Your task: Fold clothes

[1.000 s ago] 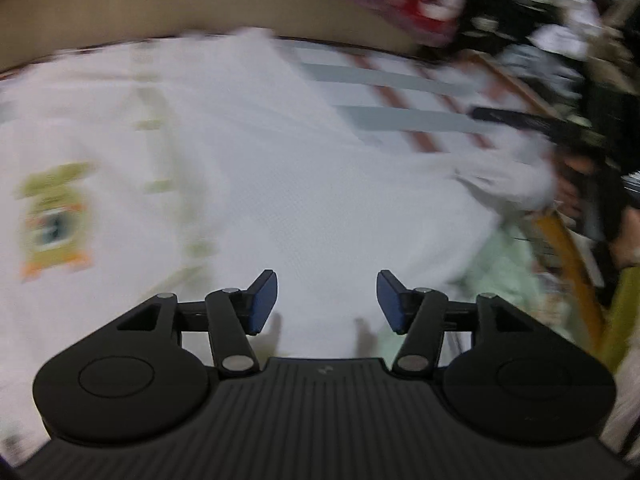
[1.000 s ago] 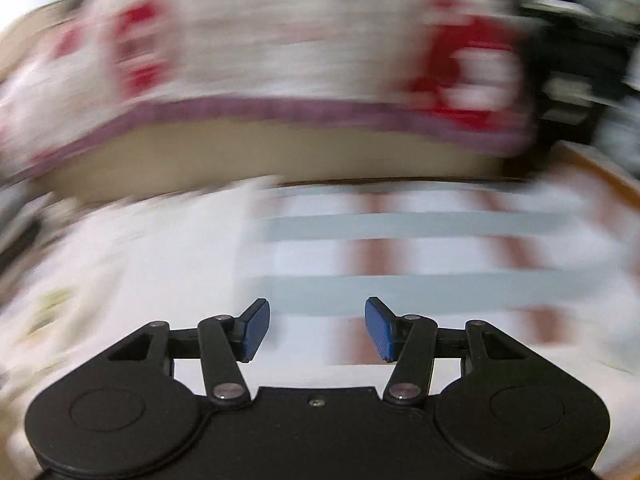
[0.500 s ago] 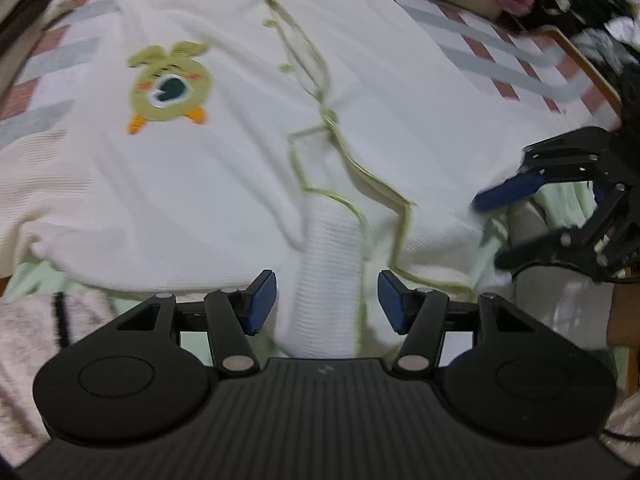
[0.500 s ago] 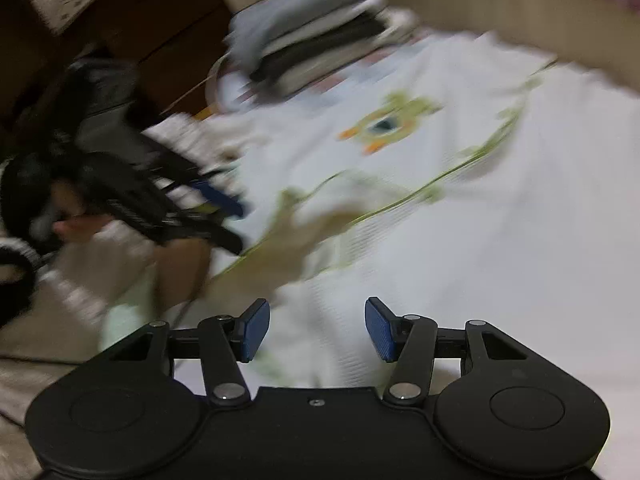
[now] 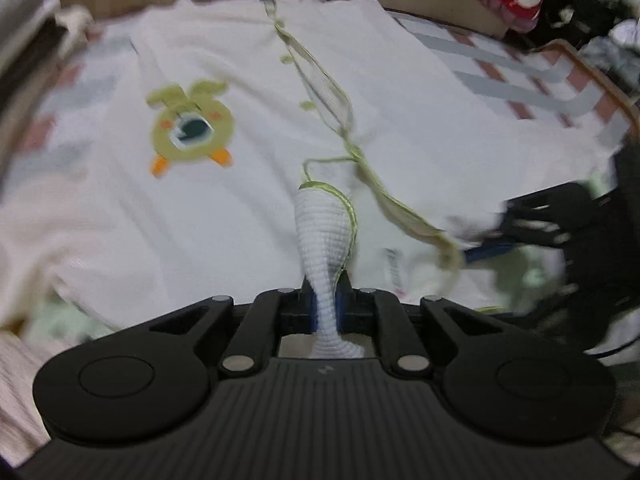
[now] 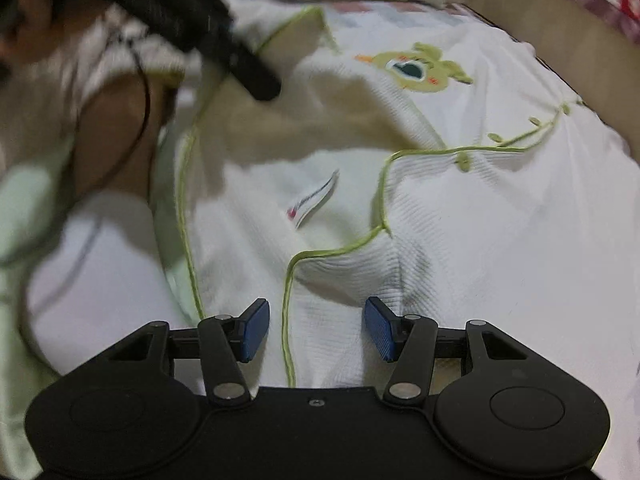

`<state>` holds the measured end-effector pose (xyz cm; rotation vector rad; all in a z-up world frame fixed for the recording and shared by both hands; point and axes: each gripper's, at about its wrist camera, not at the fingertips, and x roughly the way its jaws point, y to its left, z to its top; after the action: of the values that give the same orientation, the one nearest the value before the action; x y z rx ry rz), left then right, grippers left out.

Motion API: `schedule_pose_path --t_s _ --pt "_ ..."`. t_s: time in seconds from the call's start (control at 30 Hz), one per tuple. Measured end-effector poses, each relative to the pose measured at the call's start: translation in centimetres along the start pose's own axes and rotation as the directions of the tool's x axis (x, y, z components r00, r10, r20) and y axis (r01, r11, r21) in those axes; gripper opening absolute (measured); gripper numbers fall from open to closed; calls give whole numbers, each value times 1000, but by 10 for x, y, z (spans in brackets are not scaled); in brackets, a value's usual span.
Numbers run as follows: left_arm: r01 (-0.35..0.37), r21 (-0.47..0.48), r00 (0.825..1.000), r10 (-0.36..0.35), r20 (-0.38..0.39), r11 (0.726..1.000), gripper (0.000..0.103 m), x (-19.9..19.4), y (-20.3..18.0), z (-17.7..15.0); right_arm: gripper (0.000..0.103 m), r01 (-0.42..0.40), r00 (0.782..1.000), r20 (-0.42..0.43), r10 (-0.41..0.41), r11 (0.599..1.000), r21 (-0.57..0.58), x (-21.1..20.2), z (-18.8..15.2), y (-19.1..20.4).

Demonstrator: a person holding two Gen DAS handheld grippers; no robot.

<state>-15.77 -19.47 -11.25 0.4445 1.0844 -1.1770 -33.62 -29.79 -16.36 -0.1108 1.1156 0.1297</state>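
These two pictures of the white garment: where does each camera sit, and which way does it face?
Left wrist: rides the left gripper, looking down its fingers, which have just closed on the white garment; the right gripper shows at right.
Right wrist: rides the right gripper, fingers open over the garment's green-trimmed edge.
Shared: the garment's green animal patch.

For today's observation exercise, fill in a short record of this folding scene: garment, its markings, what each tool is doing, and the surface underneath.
garment: white ribbed top, spread flat, green trim along its edges
marking: green cartoon patch with orange feet
label: small white tag inside the neck
left tool: jaws have just been closing, now pinching a bunched fold of the top
right tool: open, fabric and trim between its pads, not gripped
surface: striped sheet, grey and red bands
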Motion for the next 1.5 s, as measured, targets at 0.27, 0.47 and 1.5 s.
schedule_pose_path --t_s 0.27,0.47,1.5 --pt "-28 57 999 29 -20 998 9 15 -9 -7 6 38 998 47 -36 998 -45 -2 -4 -1" --pt "35 133 993 -49 106 990 7 -23 -8 20 6 -128 980 157 122 991 28 -35 -5 -35" --pt "194 67 981 -193 -28 979 33 -35 -12 -2 54 -377 915 246 319 893 246 -32 35 -59"
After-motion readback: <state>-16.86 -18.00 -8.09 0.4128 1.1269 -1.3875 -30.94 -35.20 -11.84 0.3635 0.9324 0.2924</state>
